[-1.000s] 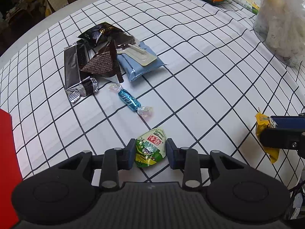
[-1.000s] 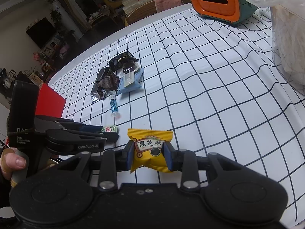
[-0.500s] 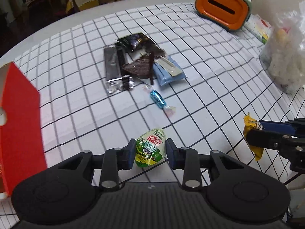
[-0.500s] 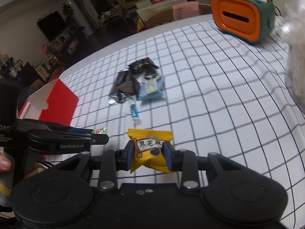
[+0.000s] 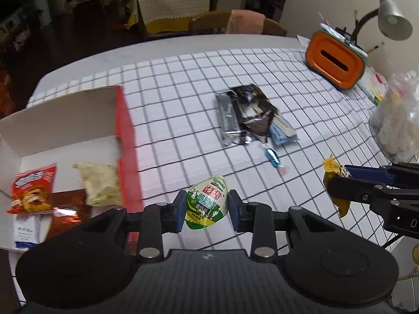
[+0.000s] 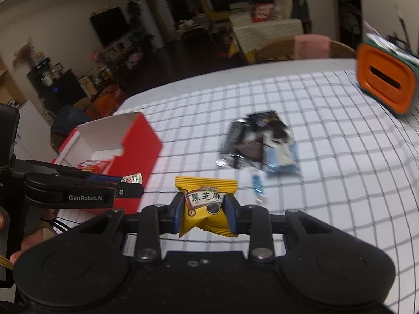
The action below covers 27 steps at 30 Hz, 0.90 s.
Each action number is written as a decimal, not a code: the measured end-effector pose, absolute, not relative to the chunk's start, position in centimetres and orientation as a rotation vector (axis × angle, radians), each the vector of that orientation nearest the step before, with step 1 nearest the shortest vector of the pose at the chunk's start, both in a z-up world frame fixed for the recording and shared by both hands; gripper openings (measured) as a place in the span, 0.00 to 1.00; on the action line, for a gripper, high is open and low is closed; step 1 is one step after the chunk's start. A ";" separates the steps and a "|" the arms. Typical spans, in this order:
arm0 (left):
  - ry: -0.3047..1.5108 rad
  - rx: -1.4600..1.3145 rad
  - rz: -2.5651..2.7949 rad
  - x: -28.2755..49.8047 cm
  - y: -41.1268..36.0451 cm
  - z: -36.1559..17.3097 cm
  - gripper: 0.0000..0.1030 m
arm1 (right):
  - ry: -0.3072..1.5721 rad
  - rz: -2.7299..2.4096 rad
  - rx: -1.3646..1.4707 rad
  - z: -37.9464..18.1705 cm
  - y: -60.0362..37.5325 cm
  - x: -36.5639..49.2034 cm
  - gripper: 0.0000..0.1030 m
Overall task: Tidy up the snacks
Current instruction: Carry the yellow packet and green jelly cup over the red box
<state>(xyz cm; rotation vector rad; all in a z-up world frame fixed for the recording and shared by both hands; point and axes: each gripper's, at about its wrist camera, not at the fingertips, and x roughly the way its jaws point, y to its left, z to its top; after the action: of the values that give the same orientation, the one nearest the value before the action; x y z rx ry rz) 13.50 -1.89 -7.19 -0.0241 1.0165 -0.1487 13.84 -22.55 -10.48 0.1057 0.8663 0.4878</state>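
Note:
My left gripper is shut on a green and white snack packet and holds it above the table, just right of the open red box. The box holds a red chip bag and a pale packet. My right gripper is shut on a yellow sesame snack packet, raised over the table; it shows in the left wrist view too. A pile of dark wrappers and a blue packet lies mid-table, with a blue candy beside it.
An orange and green tissue box stands at the far right. A clear plastic bag sits at the right edge. The checked tablecloth covers the table. A lamp and a chair stand beyond.
Both grippers have lifted and swung left with their packets. The red box has come fully into the left wrist view, with its contents showing.

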 end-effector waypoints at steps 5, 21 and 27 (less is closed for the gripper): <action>0.984 -0.041 -0.110 12.8 2.2 -5.8 0.31 | 0.847 0.538 0.077 -9.2 -18.3 14.1 0.30; 0.962 -0.066 0.021 12.7 15.1 -5.5 0.32 | 0.843 0.645 -0.085 -9.0 -3.9 16.0 0.30; 0.993 -0.070 0.061 13.1 19.1 -7.1 0.32 | 0.868 0.631 -0.143 -10.7 0.4 17.8 0.30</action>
<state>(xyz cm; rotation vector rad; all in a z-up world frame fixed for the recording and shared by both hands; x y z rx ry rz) 13.06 19.06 -7.08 -0.0700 0.9932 0.0611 17.79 0.36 -10.67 -0.1434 0.8683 0.6312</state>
